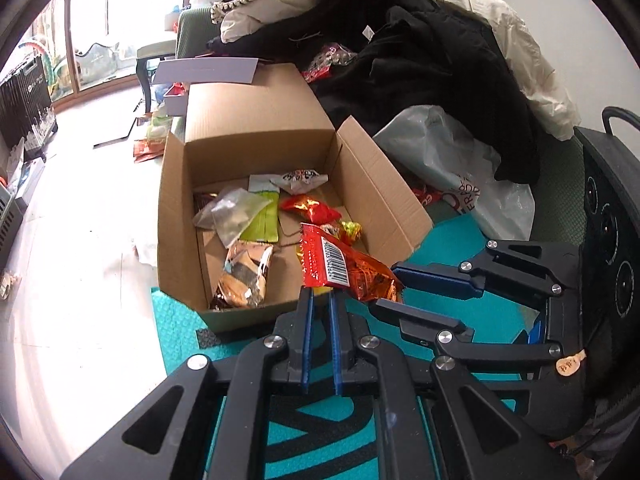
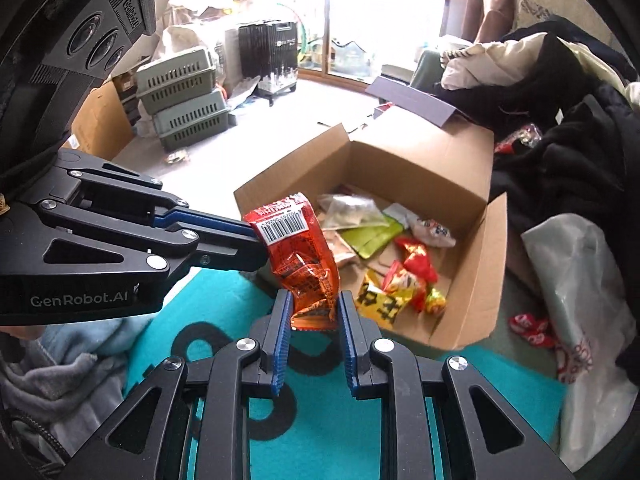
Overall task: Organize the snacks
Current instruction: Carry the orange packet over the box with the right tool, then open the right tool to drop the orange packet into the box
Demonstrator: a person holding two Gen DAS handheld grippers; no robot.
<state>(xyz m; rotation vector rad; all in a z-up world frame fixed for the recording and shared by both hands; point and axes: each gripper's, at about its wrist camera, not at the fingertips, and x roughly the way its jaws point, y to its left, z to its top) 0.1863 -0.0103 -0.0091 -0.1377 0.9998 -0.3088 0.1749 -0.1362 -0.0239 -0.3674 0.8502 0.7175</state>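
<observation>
An orange-red snack packet (image 1: 344, 266) with a barcode hangs just above the near edge of an open cardboard box (image 1: 180, 216). My left gripper (image 1: 320, 294) is shut on its barcode end. In the right wrist view the same packet (image 2: 298, 256) hangs between my right gripper's (image 2: 314, 304) blue pads (image 2: 280, 336), which stand apart around its lower end without clearly pinching it. The left gripper's fingers (image 2: 224, 236) hold its top there. The box (image 2: 476, 280) holds several snack packets: red (image 2: 416, 258), yellow (image 2: 380, 300), green (image 2: 372, 236) and silver (image 1: 236, 212).
The box stands on a teal mat (image 2: 340, 420). A pile of dark and cream clothes (image 1: 420, 52) and a white plastic bag (image 1: 452, 160) lie to the right. More red packets (image 2: 528, 326) lie by the bag. Green crates (image 2: 184, 96) and a black case (image 2: 268, 48) stand across the floor.
</observation>
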